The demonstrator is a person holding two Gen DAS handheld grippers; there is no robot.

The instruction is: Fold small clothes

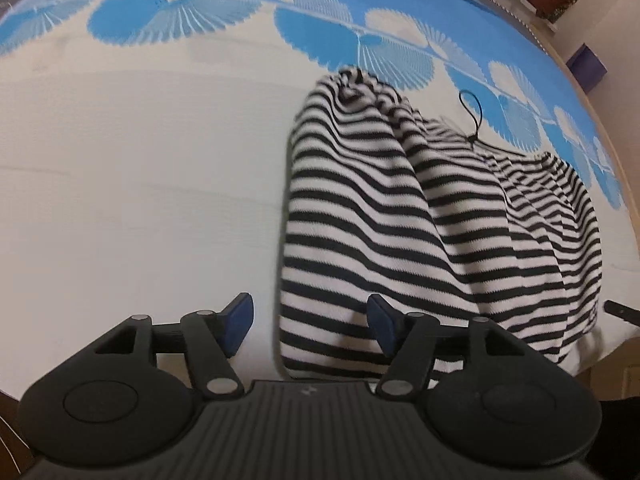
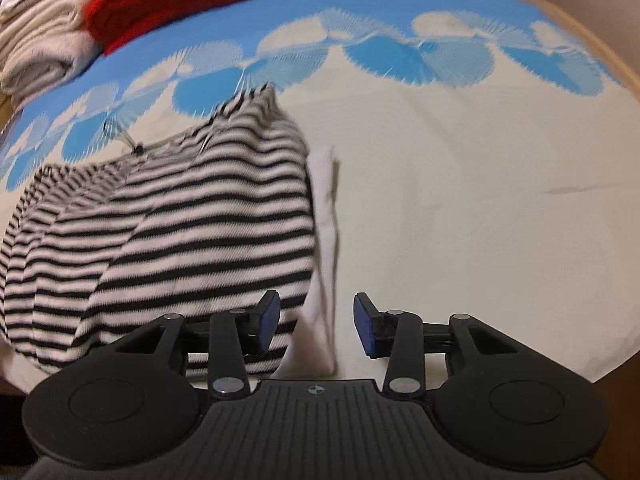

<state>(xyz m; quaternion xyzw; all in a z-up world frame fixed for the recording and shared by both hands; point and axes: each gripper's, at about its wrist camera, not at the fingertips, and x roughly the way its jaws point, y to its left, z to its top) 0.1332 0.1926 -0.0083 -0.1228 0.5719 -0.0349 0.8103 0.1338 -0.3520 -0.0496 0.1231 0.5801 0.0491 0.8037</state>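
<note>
Both wrist cameras look low and forward along their tools across the bedspread [image 1: 140,180]. They share the striped garment [image 1: 400,220], close, right of centre in the left view, left in the right.

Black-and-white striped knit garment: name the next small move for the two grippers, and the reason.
Probably shut both grippers on the near hem. The black-and-white striped knit garment lies rumpled on the blue-and-white patterned sheet, and the open left gripper and open right gripper each straddle a near edge, holding nothing.

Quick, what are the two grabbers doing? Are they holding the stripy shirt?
Left gripper: open, holding nothing, at the striped garment's edge.
Right gripper: open, holding nothing.
</note>
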